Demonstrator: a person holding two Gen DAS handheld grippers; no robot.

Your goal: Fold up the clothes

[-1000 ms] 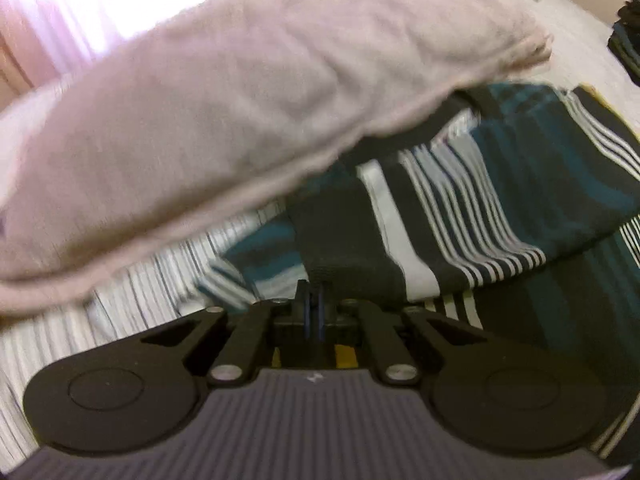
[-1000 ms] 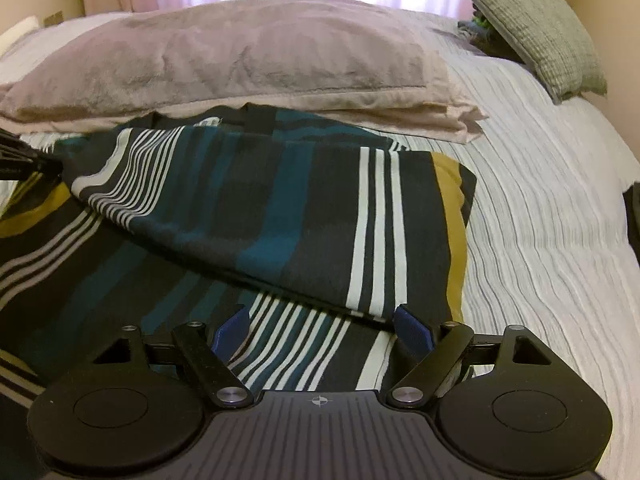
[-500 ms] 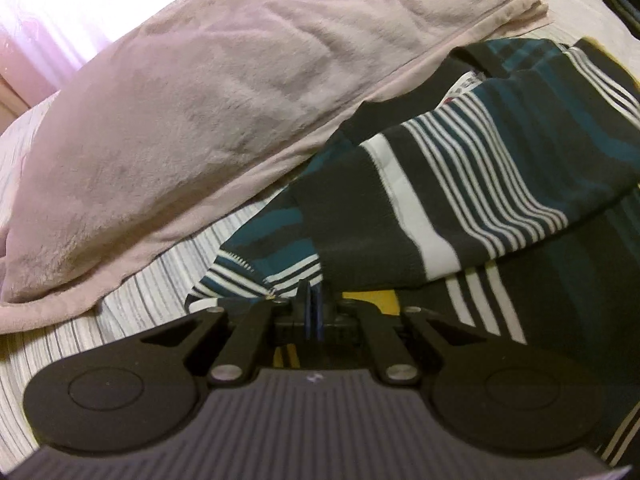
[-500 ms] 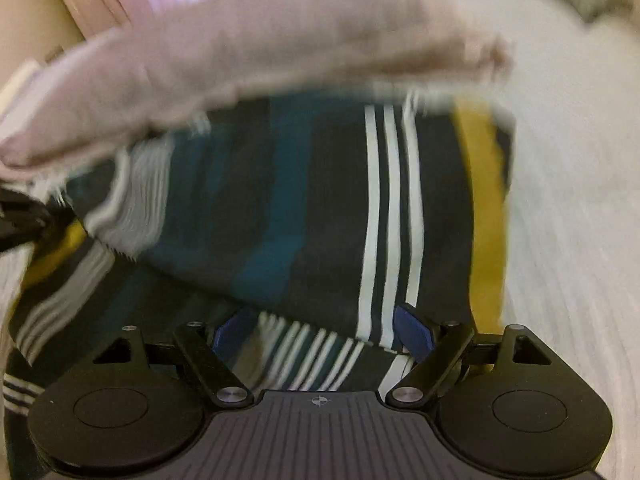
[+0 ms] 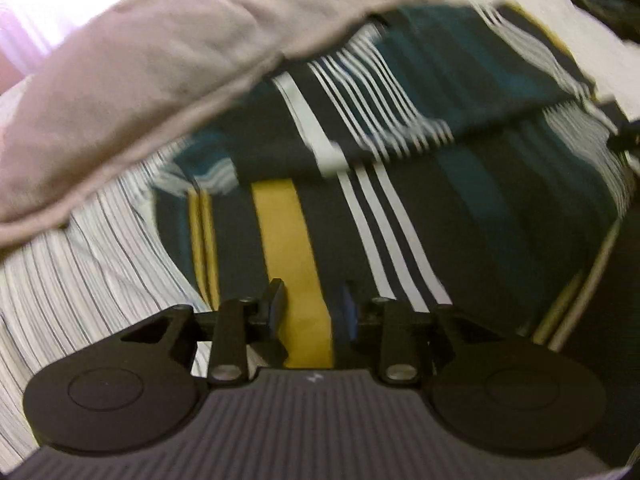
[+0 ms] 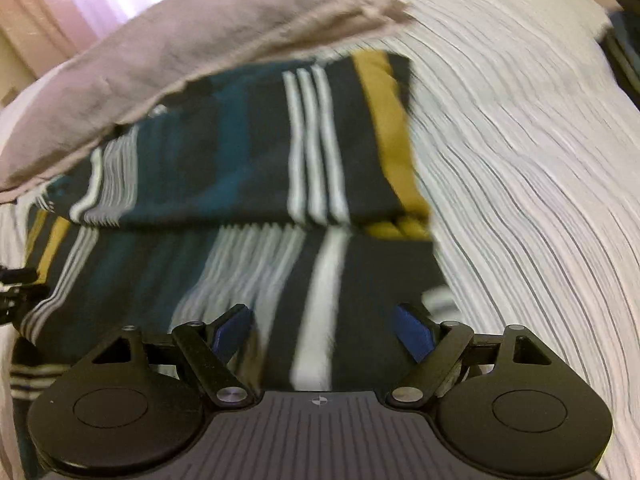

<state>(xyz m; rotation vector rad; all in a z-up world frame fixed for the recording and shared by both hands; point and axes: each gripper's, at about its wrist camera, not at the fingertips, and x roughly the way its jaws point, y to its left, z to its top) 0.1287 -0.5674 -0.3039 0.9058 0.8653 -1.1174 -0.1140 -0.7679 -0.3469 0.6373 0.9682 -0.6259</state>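
My left tongs point(image 5: 310, 310) stand parted over a yellow band of the striped garment point(image 5: 460, 208), gripping nothing. My right tongs point(image 6: 326, 330) gape wide above the same garment point(image 6: 248, 160), also empty. It lies folded over itself on the bed point(image 6: 520, 160), its far edge tucked against the beige pillow point(image 5: 180, 52).

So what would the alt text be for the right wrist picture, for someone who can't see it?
A dark striped garment, folded over once, lies on a white ribbed bedspread, with the open right tool low over its near edge. A beige pillow rests along the garment's far side; the picture is blurred.
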